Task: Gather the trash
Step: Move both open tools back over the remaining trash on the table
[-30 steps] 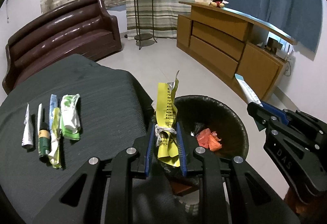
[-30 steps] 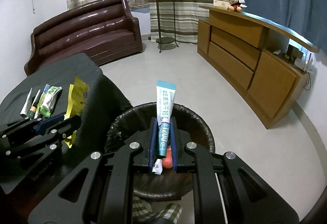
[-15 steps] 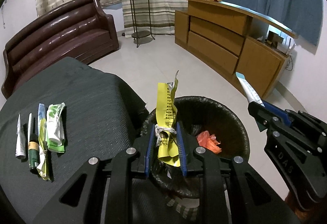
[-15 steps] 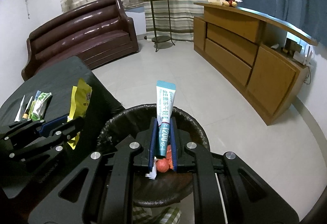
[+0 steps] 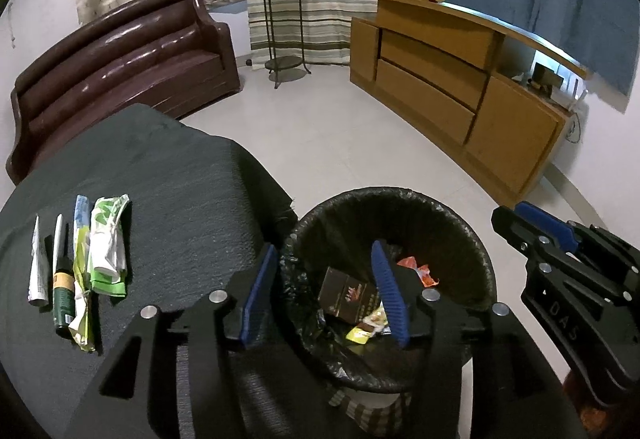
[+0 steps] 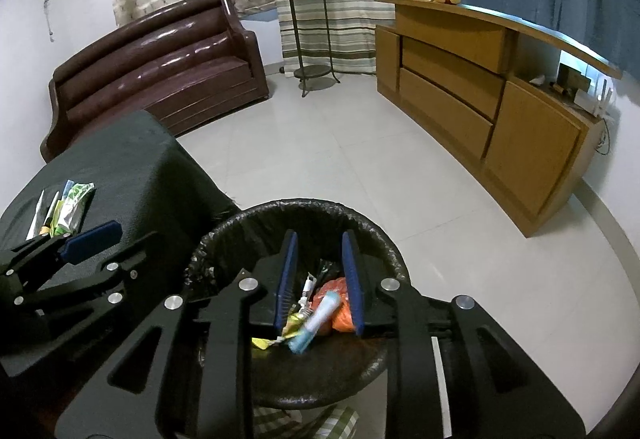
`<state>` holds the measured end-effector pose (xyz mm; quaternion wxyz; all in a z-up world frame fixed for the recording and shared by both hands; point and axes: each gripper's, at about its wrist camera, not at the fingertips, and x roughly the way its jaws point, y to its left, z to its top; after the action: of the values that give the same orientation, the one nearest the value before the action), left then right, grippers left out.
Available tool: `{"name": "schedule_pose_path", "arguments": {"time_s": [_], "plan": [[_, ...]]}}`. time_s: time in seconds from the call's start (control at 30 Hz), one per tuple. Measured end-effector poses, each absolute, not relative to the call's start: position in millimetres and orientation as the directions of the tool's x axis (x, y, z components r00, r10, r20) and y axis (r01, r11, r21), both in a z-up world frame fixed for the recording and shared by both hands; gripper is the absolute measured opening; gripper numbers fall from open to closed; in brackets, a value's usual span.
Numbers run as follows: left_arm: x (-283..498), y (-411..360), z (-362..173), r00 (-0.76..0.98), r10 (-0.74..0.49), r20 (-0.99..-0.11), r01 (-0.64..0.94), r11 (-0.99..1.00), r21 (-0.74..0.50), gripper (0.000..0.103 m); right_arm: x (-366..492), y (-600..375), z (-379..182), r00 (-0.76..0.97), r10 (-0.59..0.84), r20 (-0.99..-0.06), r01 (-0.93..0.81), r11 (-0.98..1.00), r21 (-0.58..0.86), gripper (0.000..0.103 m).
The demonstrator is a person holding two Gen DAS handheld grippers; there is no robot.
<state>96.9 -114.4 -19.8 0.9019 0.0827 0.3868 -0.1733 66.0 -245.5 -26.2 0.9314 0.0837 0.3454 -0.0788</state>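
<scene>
A black-lined trash bin (image 5: pixel 472 239) (image 6: pixel 384 239) stands on the floor beside the dark-covered table (image 5: pixel 168 191). My left gripper (image 5: pixel 326 291) is open and empty over the bin's left rim. My right gripper (image 6: pixel 319 277) is open and empty above the bin. Inside the bin lie a blue-white tube (image 6: pixel 316 323), a yellow wrapper (image 5: pixel 360 335), orange scraps (image 6: pixel 340 315) and a dark packet (image 5: pixel 344 295). Several wrappers and tubes (image 5: pixel 80 267) (image 6: pixel 60 207) lie in a row on the table's left.
A brown leather sofa (image 5: pixel 120 55) stands behind the table. A wooden sideboard (image 5: pixel 460 79) with a plush toy runs along the right wall. A plant stand (image 5: pixel 280 19) is at the back by the curtains. Tiled floor lies between.
Both grippers have opened. The yellow wrapper has dropped from the left gripper and the tube from the right gripper; both now lie in the bin.
</scene>
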Motion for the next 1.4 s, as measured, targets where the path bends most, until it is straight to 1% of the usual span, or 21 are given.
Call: {"name": "schedule_pose_path", "arguments": {"time_s": [0.13,0.27,0.37,0.53,0.67,1.13,1.3,1.4], "plan": [[97,-106,-16,0.647,-0.245,-0.722,0.365,0.931,0.012,0.052,66,-246,-25,0.75,-0.084,-0.656,0.2,0.974,0.104,0.026],[97,-93,-11,0.654,-0.233,-0.72,0.342,0.94,0.007,0.054,66,-239,-24,0.753,-0.076,-0.654,0.188,0.977,0.103,0.031],[96,-79,-8,0.661,-0.217,-0.719,0.316,0.949,0.005,0.057,68,-228,-22,0.751,-0.063,-0.658,0.174,0.979,0.104,0.032],[91,-47,-2,0.683,-0.18,-0.708,0.271,0.963,0.016,0.057,72,-206,-20,0.749,-0.03,-0.662,0.132,0.986,0.104,0.033],[89,-21,1,0.697,-0.14,-0.703,0.223,0.975,0.027,0.057,76,-186,-18,0.75,0.0,-0.662,0.094,0.99,0.106,0.039],[107,83,-3,0.698,0.017,-0.716,-0.002,1.0,0.022,0.057,100,-108,-9,0.738,0.125,-0.663,-0.059,0.991,0.121,0.039],[118,105,-5,0.689,0.044,-0.723,-0.056,0.998,0.007,0.057,111,-86,-5,0.737,0.154,-0.658,-0.099,0.988,0.121,0.039],[126,114,-7,0.679,0.038,-0.733,-0.066,0.998,-0.009,0.057,119,-75,-5,0.733,0.167,-0.66,-0.115,0.986,0.122,0.039]]}}
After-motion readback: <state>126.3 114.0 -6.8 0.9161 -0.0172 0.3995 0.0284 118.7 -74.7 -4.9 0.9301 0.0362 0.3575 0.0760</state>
